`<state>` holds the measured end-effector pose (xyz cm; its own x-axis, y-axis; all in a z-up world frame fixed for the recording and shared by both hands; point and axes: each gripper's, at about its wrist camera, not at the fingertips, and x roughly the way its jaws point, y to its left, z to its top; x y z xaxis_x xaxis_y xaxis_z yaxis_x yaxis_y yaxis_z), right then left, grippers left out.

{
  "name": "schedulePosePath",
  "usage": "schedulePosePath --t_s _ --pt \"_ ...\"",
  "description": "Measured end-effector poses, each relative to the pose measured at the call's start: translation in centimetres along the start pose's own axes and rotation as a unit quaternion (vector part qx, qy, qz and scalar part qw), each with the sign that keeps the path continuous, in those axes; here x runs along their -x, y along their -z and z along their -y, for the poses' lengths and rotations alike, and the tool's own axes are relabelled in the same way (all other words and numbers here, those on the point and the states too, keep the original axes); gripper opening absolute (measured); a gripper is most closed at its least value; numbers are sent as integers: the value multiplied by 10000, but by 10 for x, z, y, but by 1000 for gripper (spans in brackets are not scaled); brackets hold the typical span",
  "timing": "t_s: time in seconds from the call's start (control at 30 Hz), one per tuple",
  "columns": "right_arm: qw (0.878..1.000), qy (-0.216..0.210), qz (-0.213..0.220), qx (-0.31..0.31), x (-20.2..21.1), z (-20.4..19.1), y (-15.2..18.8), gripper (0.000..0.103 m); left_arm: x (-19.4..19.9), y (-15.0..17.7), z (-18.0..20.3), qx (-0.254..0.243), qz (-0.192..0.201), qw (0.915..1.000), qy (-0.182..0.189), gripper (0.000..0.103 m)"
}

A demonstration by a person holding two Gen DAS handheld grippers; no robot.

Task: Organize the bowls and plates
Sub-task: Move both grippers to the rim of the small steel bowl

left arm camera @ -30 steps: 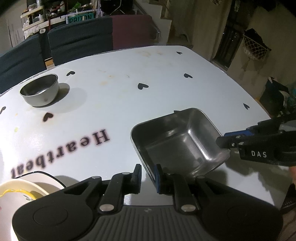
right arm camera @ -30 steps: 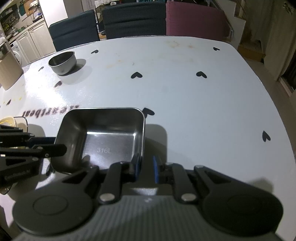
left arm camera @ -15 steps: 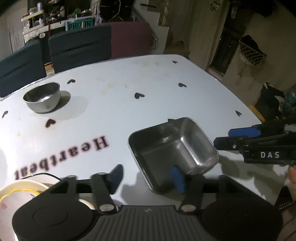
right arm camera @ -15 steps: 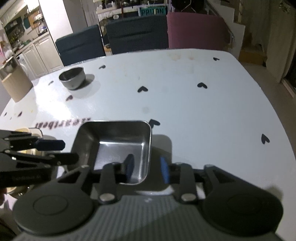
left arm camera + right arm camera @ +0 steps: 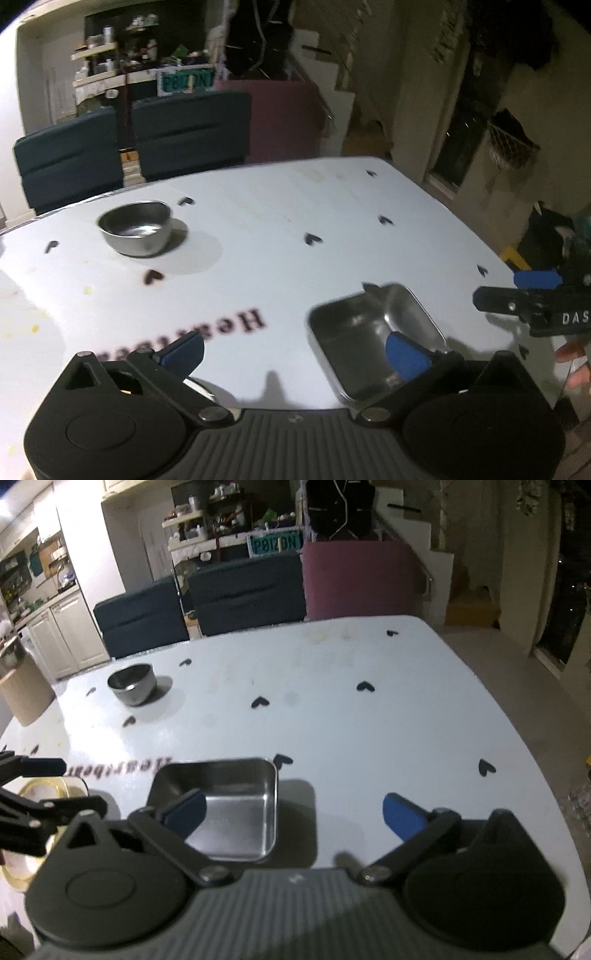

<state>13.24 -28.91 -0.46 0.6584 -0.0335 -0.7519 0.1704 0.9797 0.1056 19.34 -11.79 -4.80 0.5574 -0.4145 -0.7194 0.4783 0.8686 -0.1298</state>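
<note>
I see the square steel tray (image 5: 373, 332) resting on the table (image 5: 277, 258), released; my left gripper (image 5: 295, 350) and right gripper (image 5: 293, 812) jaws are opening above its edges, clear.

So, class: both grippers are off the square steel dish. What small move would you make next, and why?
Probably swing the left gripper toward the round steel bowl, which stands alone at the table's far left. The square dish rests flat and free, and both pairs of jaws are opening with nothing pressed between them. The right gripper sits farther from the bowl.
</note>
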Motion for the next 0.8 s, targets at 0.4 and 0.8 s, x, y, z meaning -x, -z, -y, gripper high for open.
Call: schedulePosePath --t_s 0.4,0.8 --pt "9977 -504 460 13 -12 -55 -36 103 36 -27 -74 563 492 9960 -490 103" --pt "9920 -1095 628 -68 -56 -133 -73 103 37 -45 -155 1391 779 9793 -1246 103"
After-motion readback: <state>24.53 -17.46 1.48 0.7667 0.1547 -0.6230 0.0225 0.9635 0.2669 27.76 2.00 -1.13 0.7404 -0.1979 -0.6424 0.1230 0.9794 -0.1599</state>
